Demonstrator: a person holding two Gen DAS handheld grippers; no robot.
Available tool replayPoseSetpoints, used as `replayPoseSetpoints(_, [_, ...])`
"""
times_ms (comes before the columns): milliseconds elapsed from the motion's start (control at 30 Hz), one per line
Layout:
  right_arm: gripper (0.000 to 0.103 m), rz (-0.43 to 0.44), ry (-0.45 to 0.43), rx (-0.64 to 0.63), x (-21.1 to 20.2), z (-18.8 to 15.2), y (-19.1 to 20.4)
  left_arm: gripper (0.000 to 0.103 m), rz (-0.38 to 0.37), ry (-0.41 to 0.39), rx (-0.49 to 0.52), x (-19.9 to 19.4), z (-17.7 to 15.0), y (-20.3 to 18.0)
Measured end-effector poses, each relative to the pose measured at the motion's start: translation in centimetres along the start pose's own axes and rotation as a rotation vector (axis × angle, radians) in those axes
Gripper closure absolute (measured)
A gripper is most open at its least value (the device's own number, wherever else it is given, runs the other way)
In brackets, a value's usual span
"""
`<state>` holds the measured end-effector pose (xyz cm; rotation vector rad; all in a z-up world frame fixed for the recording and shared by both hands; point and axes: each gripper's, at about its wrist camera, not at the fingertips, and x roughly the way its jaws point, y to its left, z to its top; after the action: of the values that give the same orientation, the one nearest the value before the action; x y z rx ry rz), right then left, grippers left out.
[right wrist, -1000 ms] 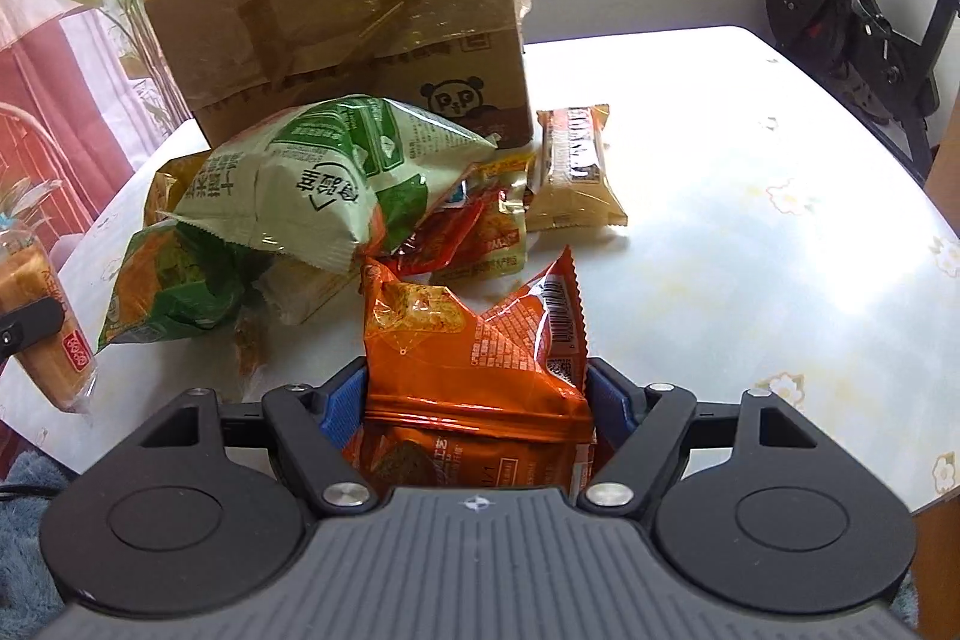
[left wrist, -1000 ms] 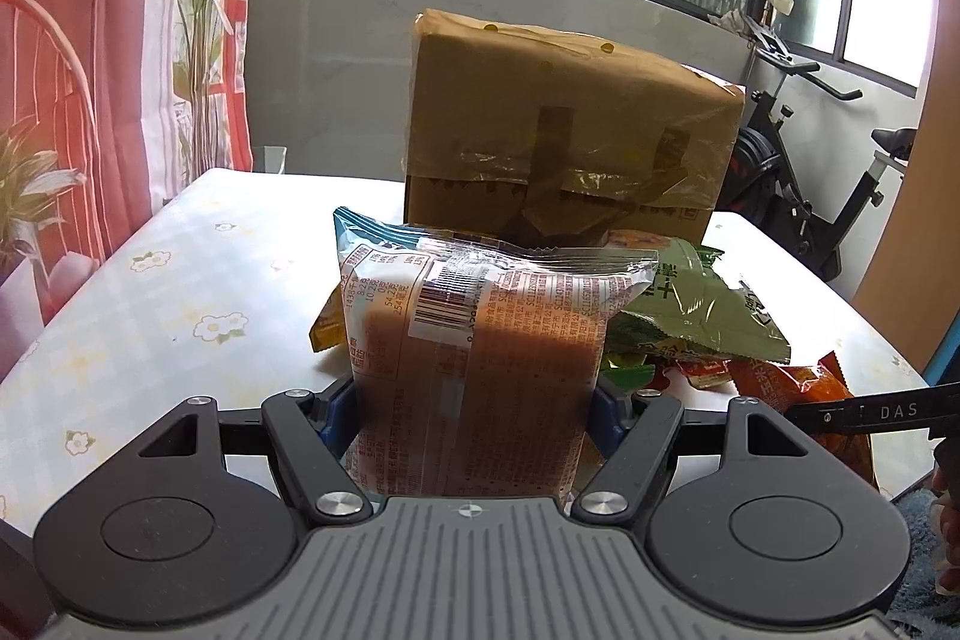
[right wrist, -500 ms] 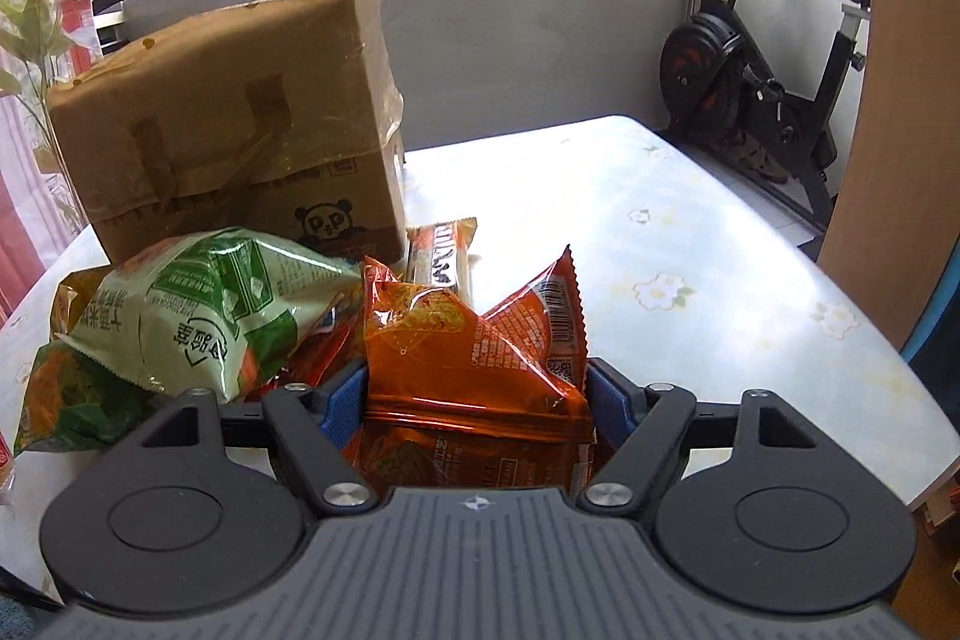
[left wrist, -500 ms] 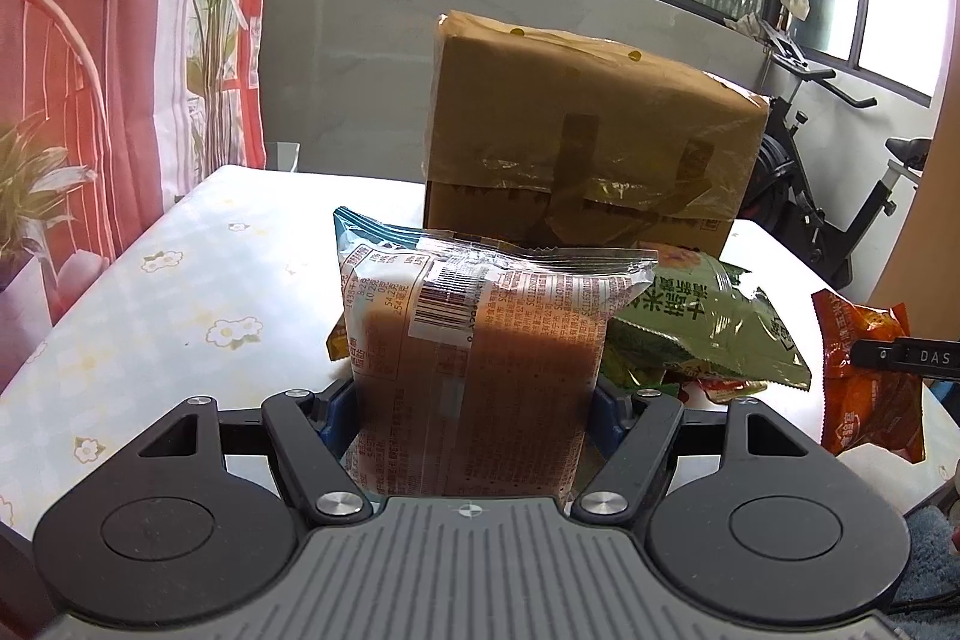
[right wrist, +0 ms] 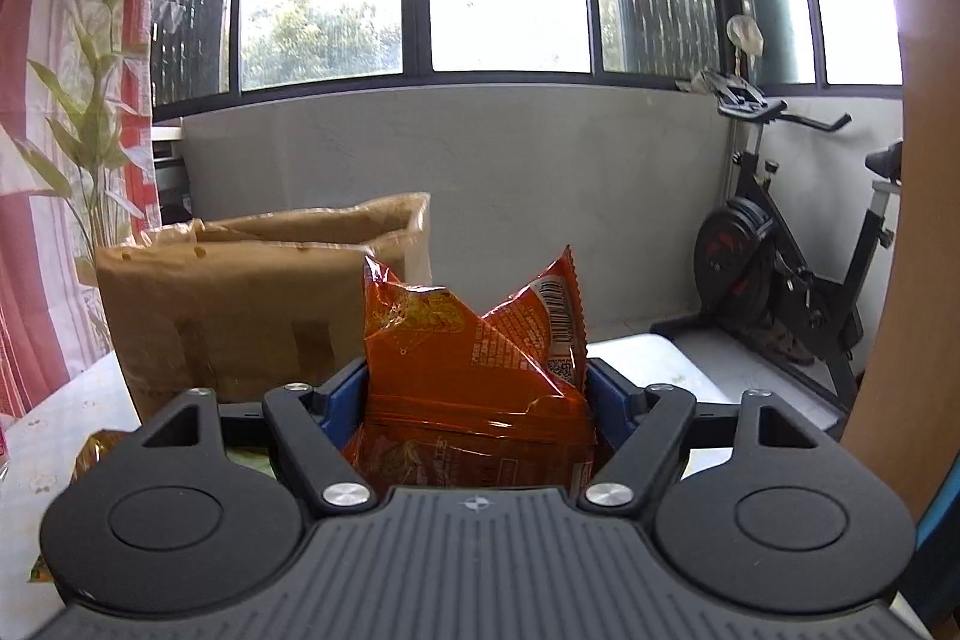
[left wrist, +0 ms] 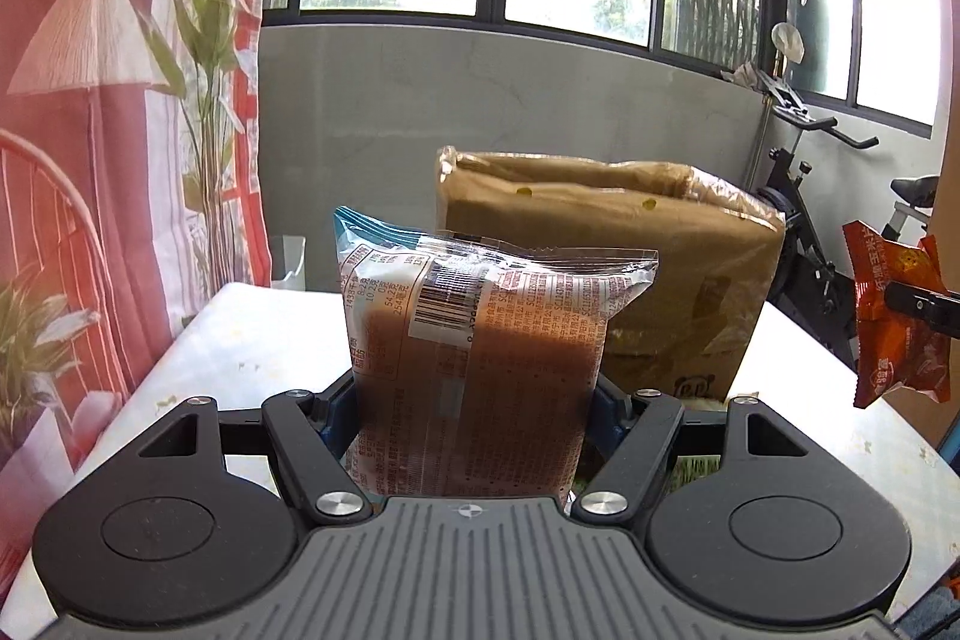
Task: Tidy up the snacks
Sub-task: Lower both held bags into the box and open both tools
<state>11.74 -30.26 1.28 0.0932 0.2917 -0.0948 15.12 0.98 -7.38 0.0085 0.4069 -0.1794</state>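
My left gripper (left wrist: 474, 400) is shut on a clear packet of brown cake (left wrist: 480, 358) with a barcode and a blue top edge, held upright above the table. My right gripper (right wrist: 477, 400) is shut on a crumpled orange snack bag (right wrist: 474, 370), also lifted. That orange snack bag (left wrist: 897, 316) shows at the right edge of the left wrist view, clamped by a black finger. Behind both stands the brown cardboard box (left wrist: 636, 256), taped, its top flaps slightly apart; the cardboard box (right wrist: 252, 304) sits left of the orange bag in the right wrist view.
The white flowered table (left wrist: 252, 334) runs under both grippers. A bit of a yellow-green packet (right wrist: 96, 451) peeks out at the lower left of the right wrist view. An exercise bike (right wrist: 780, 268) stands at the right, a curtain and plant (left wrist: 204, 70) at the left.
Both grippers have risen with their packets and tilted up toward level. The snack pile on the table has dropped out of sight, and the box now sits lower in both views.
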Motion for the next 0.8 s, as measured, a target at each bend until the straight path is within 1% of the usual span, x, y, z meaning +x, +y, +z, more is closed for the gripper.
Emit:
replayPoseSetpoints(100, [0.027, 0.038, -0.050, -0.017, 1.2, 2.1, 0.6, 0.029, 0.001, -0.031, -0.001, 0.6, 1.9, -0.5])
replayPoseSetpoints(200, [0.027, 0.072, -0.077, -0.024, 2.4, 3.6, 1.3, 0.029, -0.009, -0.041, -0.014, 1.0, 3.2, -0.8])
replayPoseSetpoints(400, [0.027, 0.120, -0.093, -0.027, 4.8, 5.6, 2.3, 0.029, -0.024, -0.042, 0.009, 2.7, 5.7, -1.7])
replayPoseSetpoints(500, [0.027, 0.141, -0.089, -0.031, 6.4, 6.8, 2.8, 0.029, -0.032, -0.046, 0.004, 4.0, 7.4, -2.0])
replayPoseSetpoints(633, [0.027, 0.187, -0.114, -0.039, 9.0, 8.5, 3.8, 0.029, -0.068, -0.064, 0.001, 6.7, 10.7, -2.6])
replayPoseSetpoints(733, [0.027, 0.205, -0.118, -0.064, 11.5, 9.6, 4.9, 0.029, -0.065, -0.085, 0.027, 9.0, 13.0, -3.6])
replayPoseSetpoints(800, [0.027, 0.223, -0.110, -0.075, 13.1, 10.2, 5.7, 0.029, -0.066, -0.077, 0.023, 10.8, 14.4, -4.0])
